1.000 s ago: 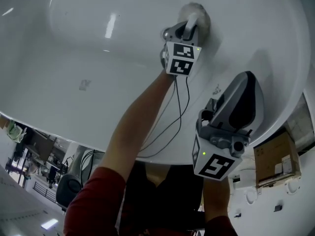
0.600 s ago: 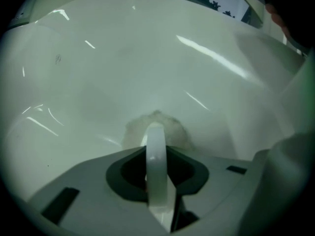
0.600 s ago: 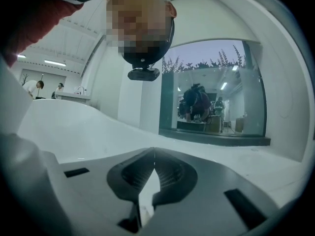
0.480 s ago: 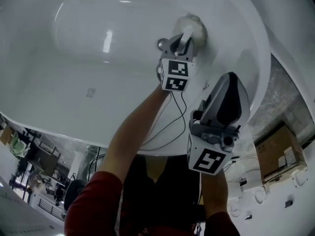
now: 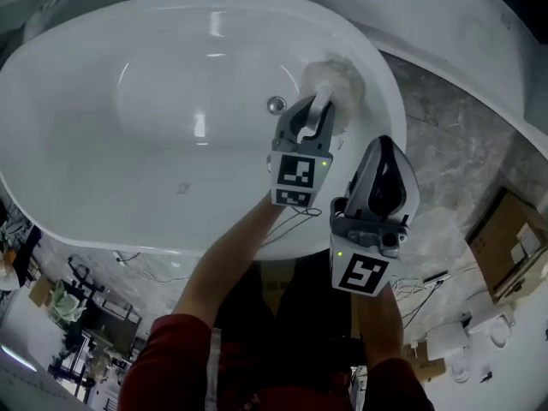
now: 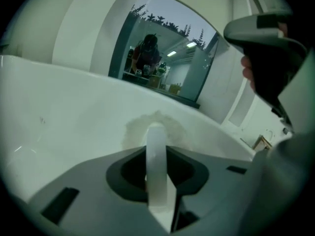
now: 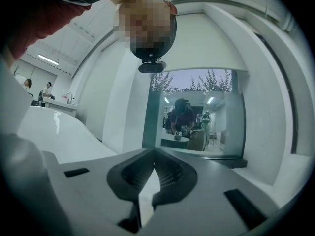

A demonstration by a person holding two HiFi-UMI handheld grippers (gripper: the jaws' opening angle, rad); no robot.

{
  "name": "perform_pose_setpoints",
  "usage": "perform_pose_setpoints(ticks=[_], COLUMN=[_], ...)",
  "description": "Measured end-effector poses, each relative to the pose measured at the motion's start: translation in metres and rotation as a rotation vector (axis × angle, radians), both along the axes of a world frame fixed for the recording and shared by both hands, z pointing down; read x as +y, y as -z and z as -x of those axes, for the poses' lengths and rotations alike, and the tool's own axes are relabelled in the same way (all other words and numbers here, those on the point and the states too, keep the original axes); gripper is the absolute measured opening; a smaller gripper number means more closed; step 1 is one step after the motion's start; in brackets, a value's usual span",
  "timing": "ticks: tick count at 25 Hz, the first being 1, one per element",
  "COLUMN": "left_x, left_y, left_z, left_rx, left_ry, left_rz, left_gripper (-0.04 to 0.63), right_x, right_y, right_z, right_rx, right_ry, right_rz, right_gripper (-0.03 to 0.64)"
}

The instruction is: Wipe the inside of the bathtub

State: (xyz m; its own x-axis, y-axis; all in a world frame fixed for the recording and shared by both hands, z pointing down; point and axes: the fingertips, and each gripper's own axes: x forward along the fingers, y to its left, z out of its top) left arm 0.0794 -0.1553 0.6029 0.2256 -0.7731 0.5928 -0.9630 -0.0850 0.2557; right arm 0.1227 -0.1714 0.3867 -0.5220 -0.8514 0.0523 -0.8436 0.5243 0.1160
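The white bathtub (image 5: 103, 187) fills the head view, its drain (image 5: 276, 104) near the right end. My left gripper (image 5: 315, 116) is shut on the white handle (image 6: 156, 166) of a fluffy white wiping pad (image 5: 332, 80). The pad (image 6: 155, 128) is pressed against the tub's inner wall at the right end, just past the drain. My right gripper (image 5: 383, 151) hangs over the tub's near rim, to the right of the left one. Its jaws are shut with nothing between them. In the right gripper view, this gripper (image 7: 154, 168) points out into the room.
Grey marble floor (image 5: 445, 135) surrounds the tub. A cardboard box (image 5: 514, 247) lies at the right, and thin cables (image 5: 295, 221) trail over the near rim. Another white curved fixture (image 5: 479, 15) is at the top right. Beyond a window (image 7: 192, 117) there are people.
The head view has pulled back, so the whole tub and the drain now show. The left gripper still holds the pad on the right end wall. The right gripper has drawn nearer to the left.
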Motion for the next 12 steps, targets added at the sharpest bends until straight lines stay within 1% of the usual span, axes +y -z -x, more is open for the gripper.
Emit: perform_pose_setpoints(ticks=[3,5,9,12], left_x=[0.014,0.027,0.051,0.055], left_y=[0.044,0.069,0.108,0.12], left_z=[-0.02,-0.034,-0.057,-0.07], left_rx=[0.021,0.038,0.084,0.094], left_ry=[-0.044,-0.067,-0.114,-0.121], left_rz=[-0.032,-0.038,-0.026,-0.007], left_gripper=[0.098,0.098,0.098,0.098], right_x=[0.006,0.011,0.016,0.014], right_y=[0.026,0.044,0.074,0.089], right_z=[-0.019,-0.03,-0.045,-0.061], right_rx=[-0.004,-0.005,0.002,0.01], right_ry=[-0.03,-0.037,-0.043,-0.064], right_rz=[-0.02,-0.038,-0.08,-0.109], right_gripper=[0.011,0.011,0.011,0.011])
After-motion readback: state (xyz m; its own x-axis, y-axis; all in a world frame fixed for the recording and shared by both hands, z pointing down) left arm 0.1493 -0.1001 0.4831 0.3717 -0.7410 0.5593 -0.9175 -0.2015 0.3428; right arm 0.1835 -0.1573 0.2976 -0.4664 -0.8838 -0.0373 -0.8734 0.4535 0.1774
